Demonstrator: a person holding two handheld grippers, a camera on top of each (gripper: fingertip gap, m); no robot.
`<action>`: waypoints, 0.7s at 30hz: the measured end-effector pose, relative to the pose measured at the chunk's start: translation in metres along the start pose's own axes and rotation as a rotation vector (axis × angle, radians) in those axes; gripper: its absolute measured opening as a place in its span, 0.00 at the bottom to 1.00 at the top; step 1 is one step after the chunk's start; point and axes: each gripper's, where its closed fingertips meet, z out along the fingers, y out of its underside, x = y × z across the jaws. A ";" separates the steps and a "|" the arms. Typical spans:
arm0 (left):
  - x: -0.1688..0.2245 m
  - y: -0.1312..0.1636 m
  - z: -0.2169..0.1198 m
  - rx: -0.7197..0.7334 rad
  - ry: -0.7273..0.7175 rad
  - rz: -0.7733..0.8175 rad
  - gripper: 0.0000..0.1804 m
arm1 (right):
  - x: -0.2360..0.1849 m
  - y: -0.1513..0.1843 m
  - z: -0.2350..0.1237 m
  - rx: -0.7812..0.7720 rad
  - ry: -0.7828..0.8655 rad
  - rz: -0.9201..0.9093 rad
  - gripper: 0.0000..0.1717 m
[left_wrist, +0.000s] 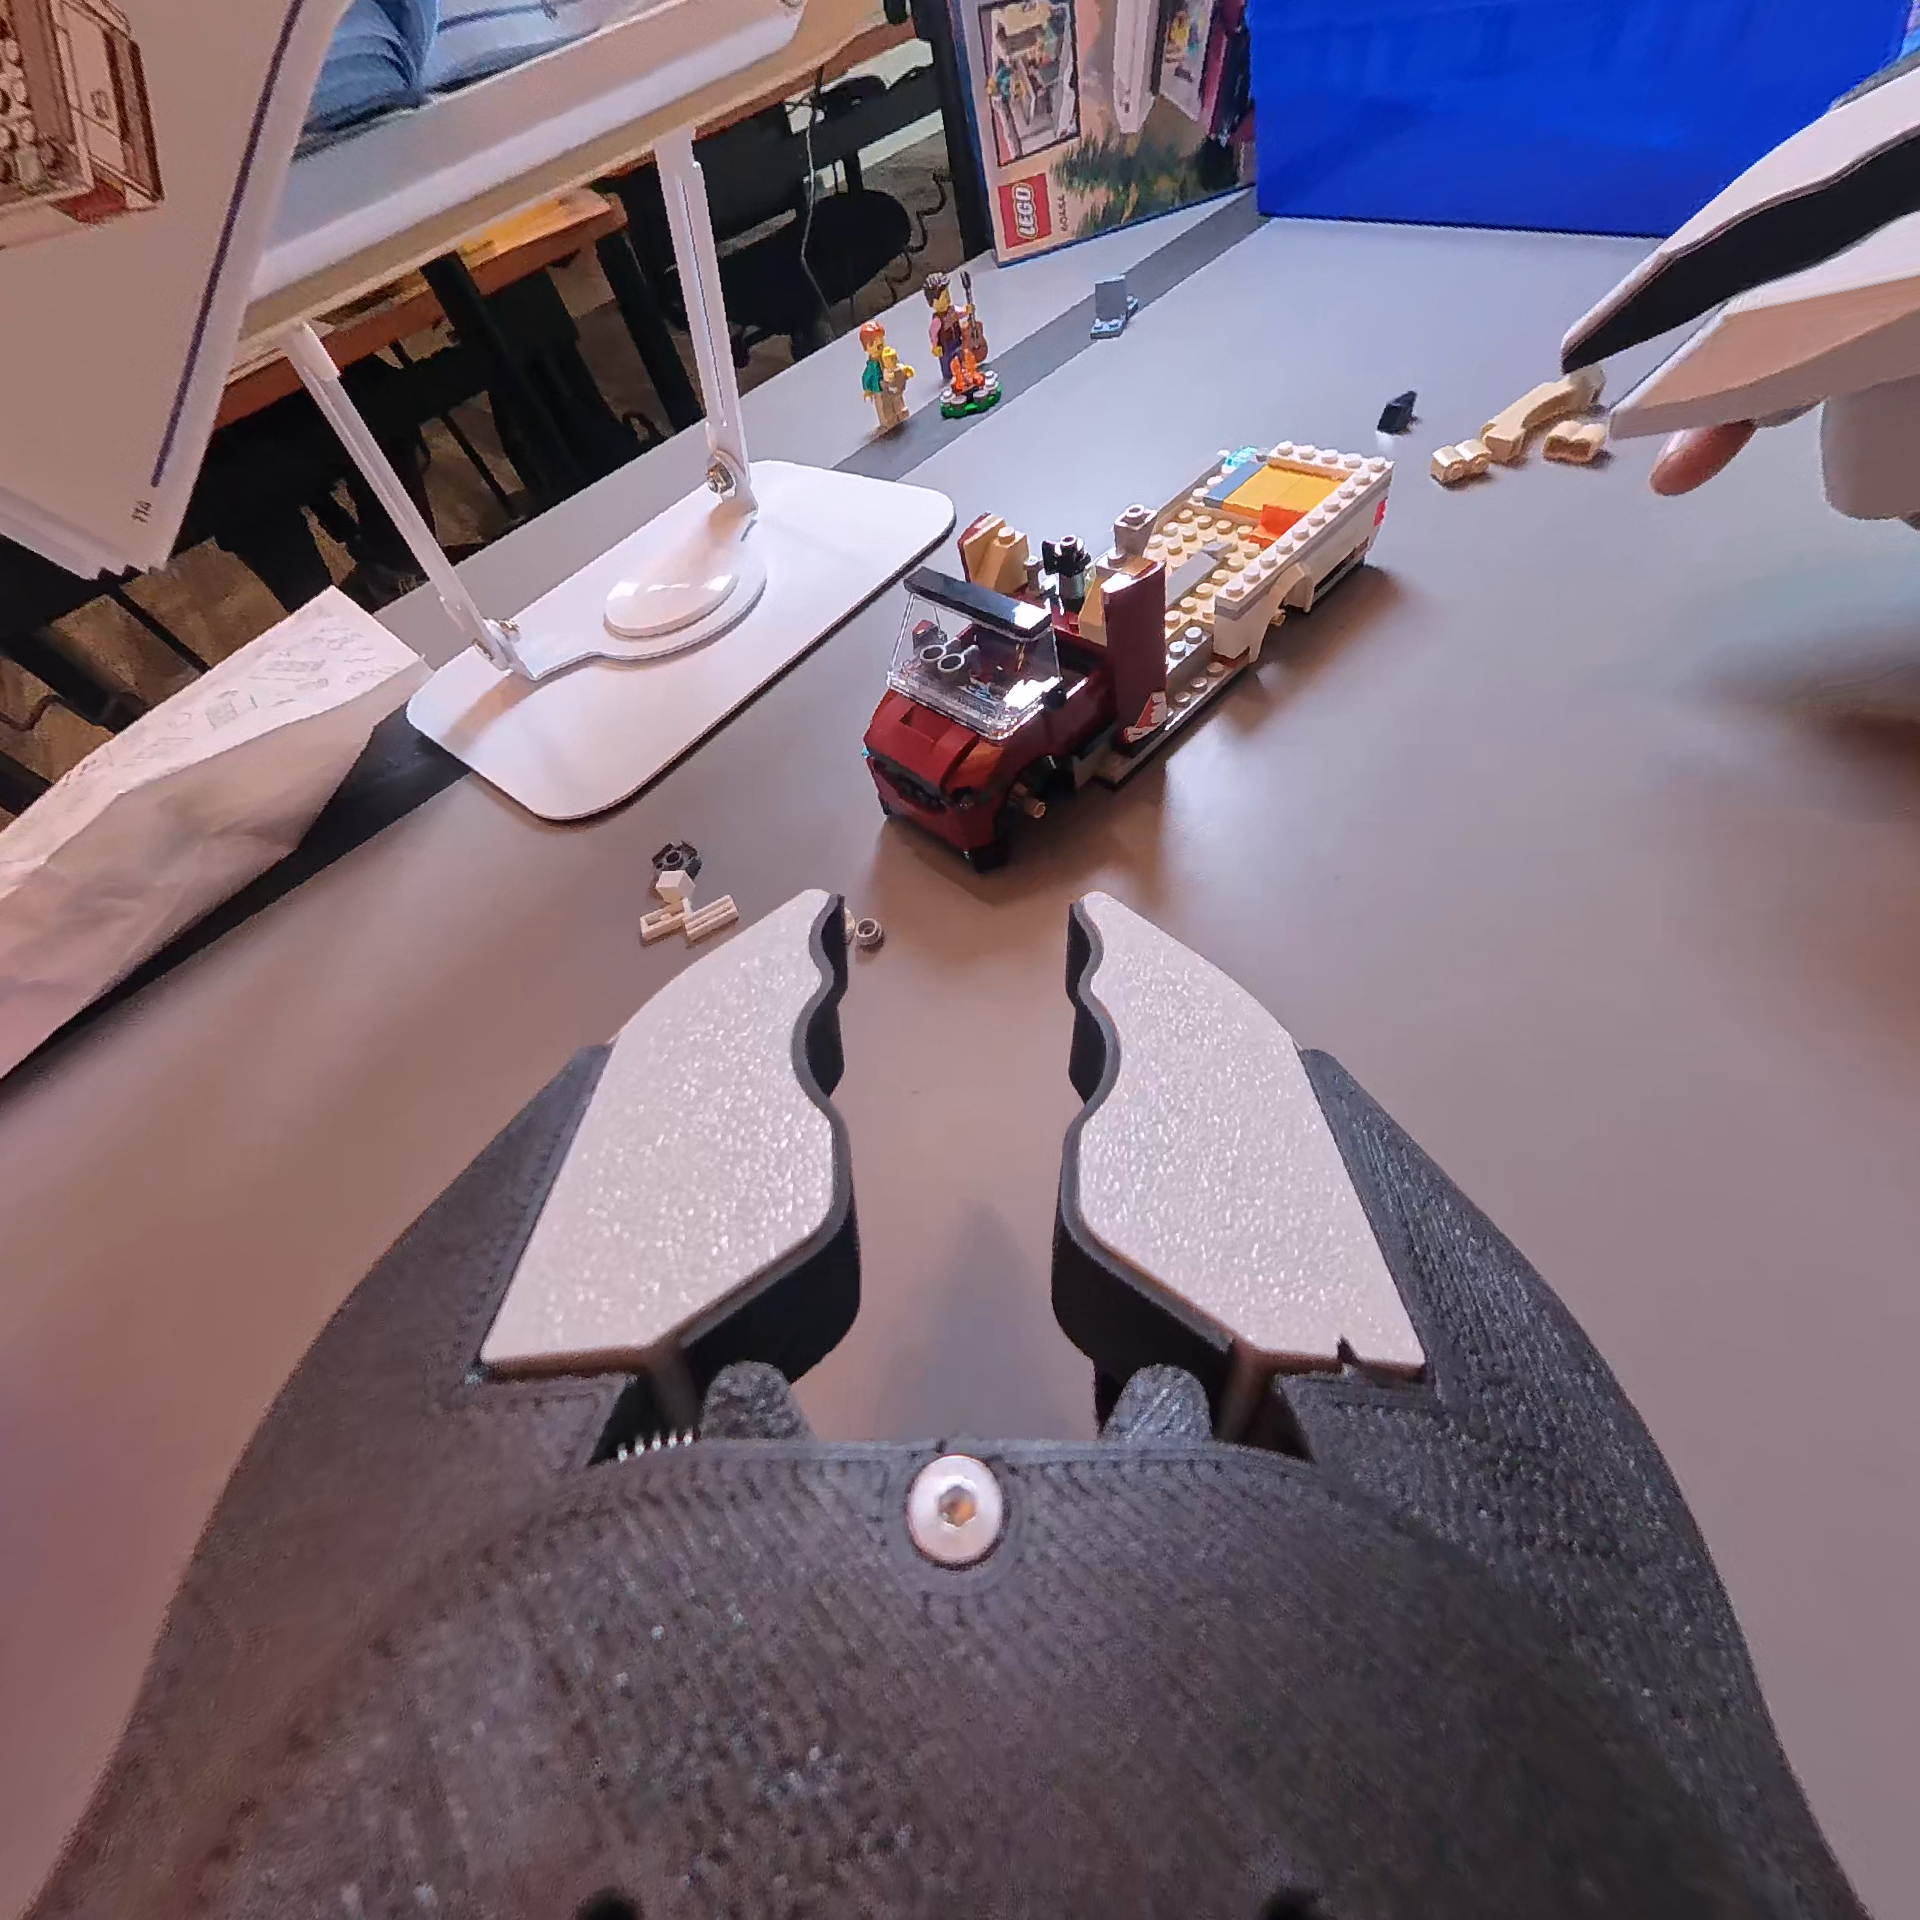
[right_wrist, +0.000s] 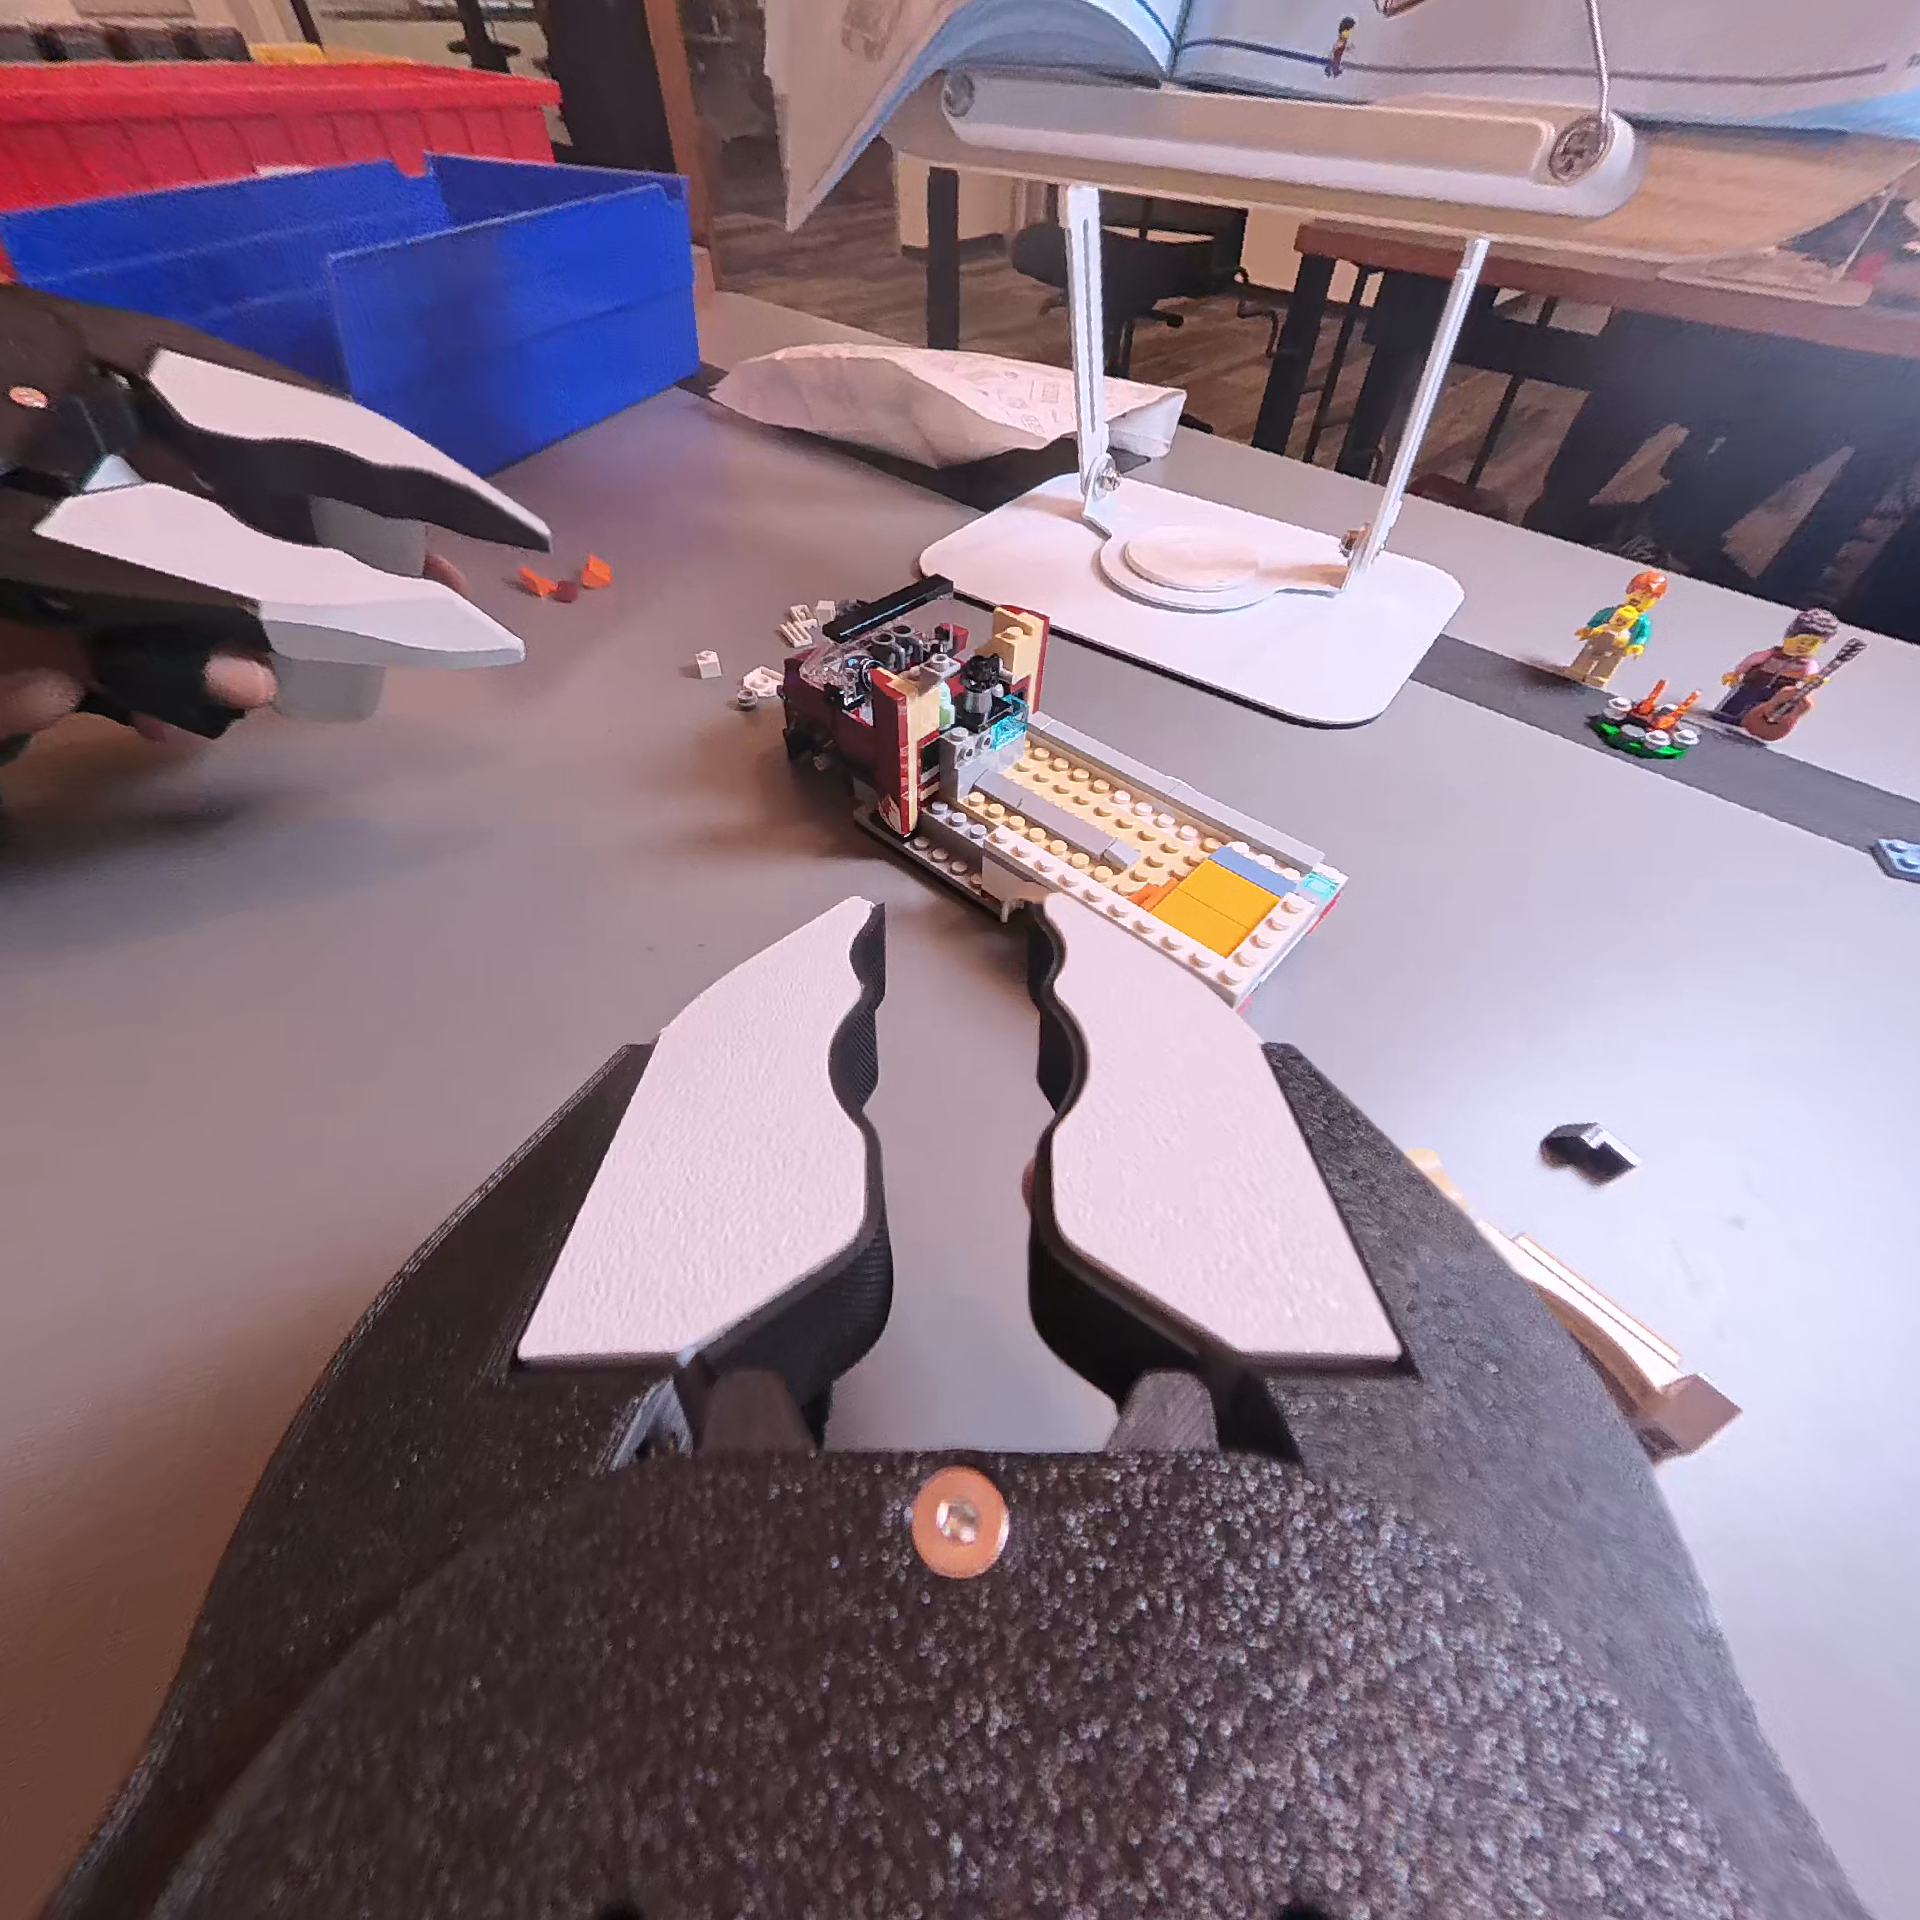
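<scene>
In the middle of the grey tabletop (left_wrist: 1455, 935) stands a half-built toy truck (left_wrist: 1122, 644). The left gripper (left_wrist: 956, 914) hovers just short of its red front, jaws spread and holding nothing, with tiny loose pieces (left_wrist: 868, 932) beside its left fingertip. The right gripper (right_wrist: 961, 914) hovers at the truck's open back, jaws parted on nothing. A careless push could likely scatter those small pieces or knock bricks off the truck. Toward the far edge stand a white book stand (left_wrist: 686, 634), two toy figures (left_wrist: 920, 353), and blue bins (right_wrist: 499, 301); more desks lie beyond.
</scene>
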 end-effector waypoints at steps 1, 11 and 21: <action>0.000 -0.003 -0.001 0.010 -0.005 -0.006 0.24 | 0.001 0.000 0.000 0.000 0.010 -0.006 0.18; -0.007 -0.017 -0.011 0.080 -0.038 -0.020 0.25 | 0.007 -0.010 -0.006 0.043 0.078 -0.047 0.26; -0.009 -0.021 -0.013 0.100 -0.049 -0.024 0.24 | 0.008 -0.014 -0.008 0.057 0.088 -0.040 0.26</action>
